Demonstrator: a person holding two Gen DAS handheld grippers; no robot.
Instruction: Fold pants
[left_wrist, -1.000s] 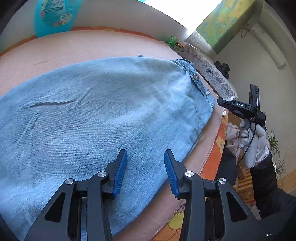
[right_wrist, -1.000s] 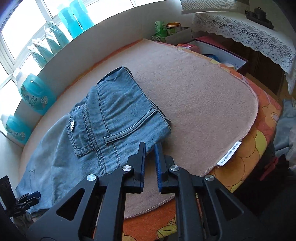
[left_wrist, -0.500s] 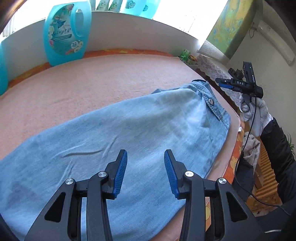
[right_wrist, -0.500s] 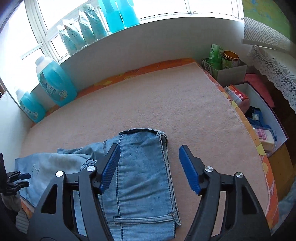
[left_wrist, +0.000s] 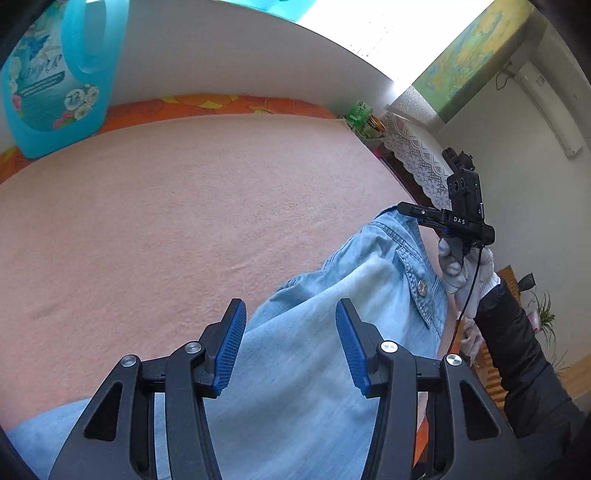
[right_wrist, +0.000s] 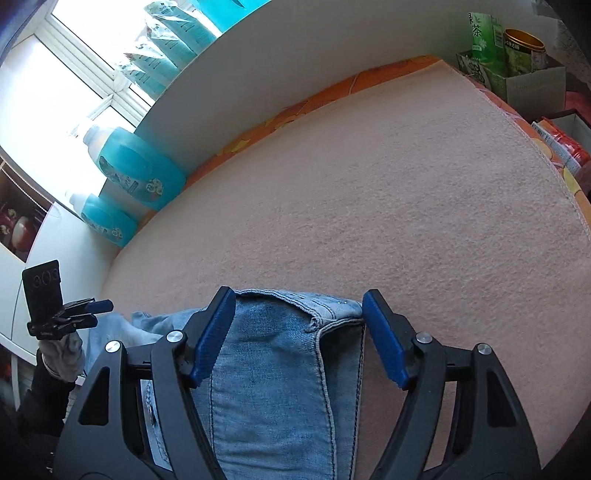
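Light blue jeans (left_wrist: 295, 398) lie flat on a pink blanket (left_wrist: 184, 221). Their waistband end, with a metal button (left_wrist: 422, 285), points right. My left gripper (left_wrist: 290, 314) hovers over the leg fabric near its far edge; its jaws are opening and the pads touch nothing. In the right wrist view the waistband end of the jeans (right_wrist: 280, 369) lies under my right gripper (right_wrist: 299, 306). Its jaws are opening wide, straddling the waistband without pressing it. The right gripper (left_wrist: 417, 216) also shows in the left wrist view, above the waistband, held by a gloved hand (left_wrist: 469, 273).
A blue detergent bottle (left_wrist: 55, 81) stands by the white wall at the blanket's far side; two more bottles (right_wrist: 140, 166) show in the right wrist view. A box with a tea can (right_wrist: 517, 66) and a lace-covered table (left_wrist: 417, 155) border the right end.
The right gripper went from shut to wide open and swung round over the waistband end. The left gripper moved toward the jeans' far edge and its jaws spread wider.
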